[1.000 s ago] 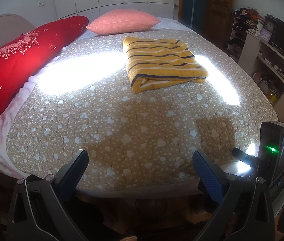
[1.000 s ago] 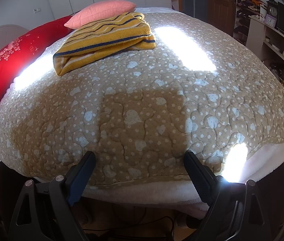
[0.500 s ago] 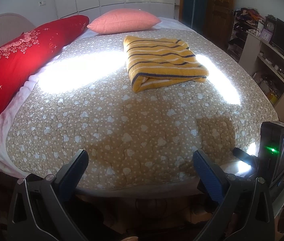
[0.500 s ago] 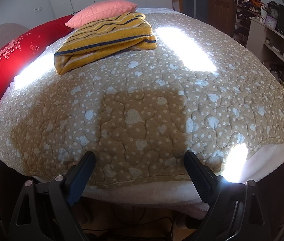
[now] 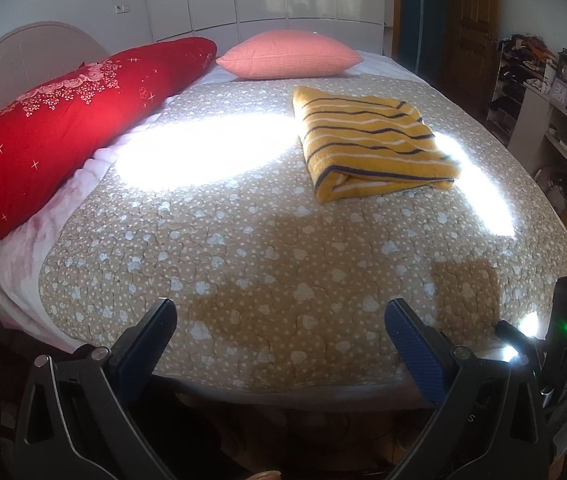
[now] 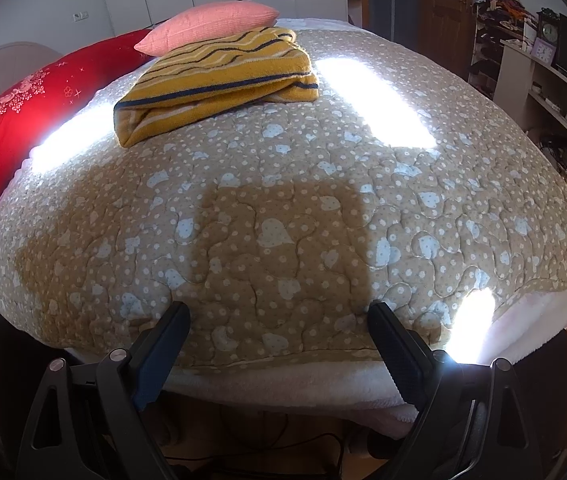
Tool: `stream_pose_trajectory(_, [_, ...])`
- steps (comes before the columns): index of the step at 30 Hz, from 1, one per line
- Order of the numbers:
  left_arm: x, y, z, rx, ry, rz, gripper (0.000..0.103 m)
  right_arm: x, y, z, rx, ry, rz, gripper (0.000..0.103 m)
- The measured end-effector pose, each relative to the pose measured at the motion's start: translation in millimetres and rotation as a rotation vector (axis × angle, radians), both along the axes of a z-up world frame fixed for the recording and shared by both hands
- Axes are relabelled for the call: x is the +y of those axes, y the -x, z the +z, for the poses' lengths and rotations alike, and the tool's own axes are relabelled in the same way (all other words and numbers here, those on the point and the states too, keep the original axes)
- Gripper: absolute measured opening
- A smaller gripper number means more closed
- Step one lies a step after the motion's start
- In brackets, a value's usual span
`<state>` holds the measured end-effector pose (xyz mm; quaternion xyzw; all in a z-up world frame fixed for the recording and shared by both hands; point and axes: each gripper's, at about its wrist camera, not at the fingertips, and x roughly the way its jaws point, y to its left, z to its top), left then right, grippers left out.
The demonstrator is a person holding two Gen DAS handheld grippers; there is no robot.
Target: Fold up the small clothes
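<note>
Both claws (image 5: 281,312) (image 6: 279,316) spread wide, unladen

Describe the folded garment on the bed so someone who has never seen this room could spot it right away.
Start at the big bed with the tan heart-print quilt. Toward its far end, just in front of the pink pillow, lies the folded garment. It is the only mustard-yellow item, crossed by dark navy and white stripes, unlike the plain pink pillow and the long red bolster.

The bed (image 5: 15,276) is covered by a beige quilt (image 5: 283,264) printed with pale hearts and dots. A yellow striped garment (image 5: 371,148), already folded, is laid on the quilt toward the far side. A long red pillow (image 5: 63,120) is placed along the left edge, and a pink pillow (image 5: 287,60) is seen beyond the garment.
</note>
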<state>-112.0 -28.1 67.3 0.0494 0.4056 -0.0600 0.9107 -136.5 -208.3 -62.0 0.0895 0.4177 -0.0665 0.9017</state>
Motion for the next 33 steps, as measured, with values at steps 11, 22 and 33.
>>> stream_pose_trajectory(11, [-5.2, 4.6, 1.6, -0.029, -0.044, 0.005, 0.103, 9.3, 0.3, 3.5, -0.009, 0.029, 0.028, 0.094])
stream_pose_trajectory(22, [-8.1, 5.0, -1.0, -0.021, -0.057, -0.001, 0.103, 8.4, -0.9, 1.3, -0.005, 0.023, 0.028, 0.094])
stream_pose_trajectory(33, [-6.5, 2.2, -6.1, 0.009, -0.044, -0.014, 0.103, 7.3, -1.4, 5.1, -0.022, 0.016, 0.033, 0.094])
